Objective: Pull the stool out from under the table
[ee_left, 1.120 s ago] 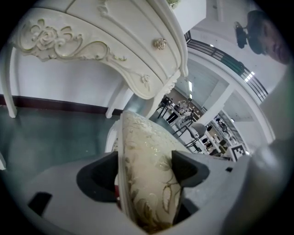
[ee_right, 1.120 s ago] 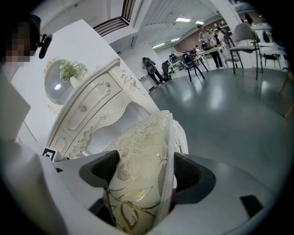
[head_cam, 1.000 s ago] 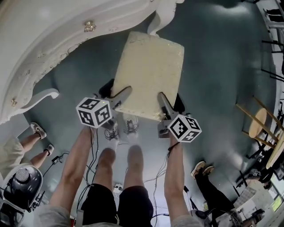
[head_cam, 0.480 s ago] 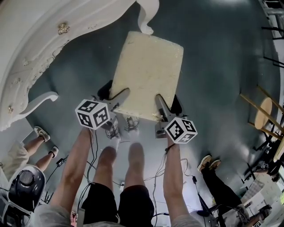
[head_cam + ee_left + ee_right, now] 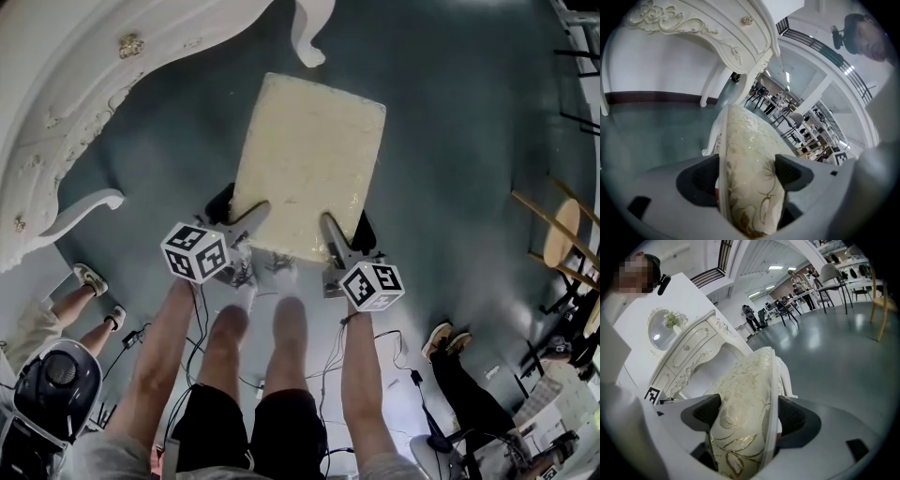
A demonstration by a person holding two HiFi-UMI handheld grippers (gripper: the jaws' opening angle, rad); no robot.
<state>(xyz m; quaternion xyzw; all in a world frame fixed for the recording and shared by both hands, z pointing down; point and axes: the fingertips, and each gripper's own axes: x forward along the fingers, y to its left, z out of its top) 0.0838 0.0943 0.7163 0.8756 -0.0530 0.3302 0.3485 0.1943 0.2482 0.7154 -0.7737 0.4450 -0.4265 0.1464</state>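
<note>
— Below us on the grey floor [image 5: 450,122], where does the stool [image 5: 307,164] sit?
— We see it beside the white table [image 5: 75,103]. Its far left corner is near the table's curled leg [image 5: 309,37] but apart from it. Bare floor runs along its right side, and a wooden chair [image 5: 561,239] stands well apart at the right edge.
— Which way does it run?
— Its long axis points away from us, toward that leg, leaning a little right. The near short edge faces our legs.
— Our grip?
— We have the left gripper [image 5: 251,216] clamped on that edge's left corner and the right gripper [image 5: 332,230] on its right, with the cushion pinched between each pair of jaws.
— Any print?
— Black-and-white square markers on the left cube [image 5: 195,251] and the right cube [image 5: 372,285], and a gold leaf pattern on the cushion.
</note>
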